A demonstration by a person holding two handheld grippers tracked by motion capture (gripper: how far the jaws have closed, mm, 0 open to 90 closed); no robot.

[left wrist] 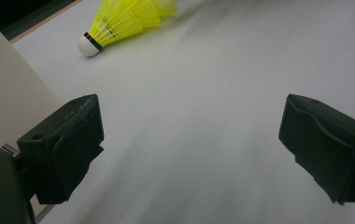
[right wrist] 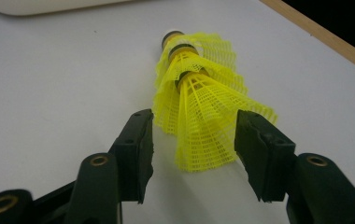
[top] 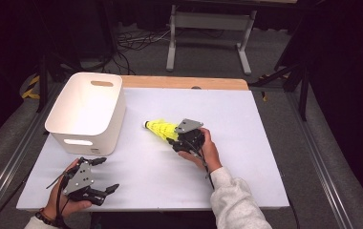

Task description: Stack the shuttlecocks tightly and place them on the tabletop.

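Right tool agape around yellow shuttlecock stack – left tool agape; white bin.

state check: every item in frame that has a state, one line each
stacked yellow shuttlecocks: nested together, lying on their side on the table, skirt end between the right gripper's jaws, pads not pressing.
white bin: upright, open top, nothing visible inside.
right gripper: open, jaws either side of the shuttlecock skirt.
left gripper: open wide, nothing between the jaws, near the bin's front corner.
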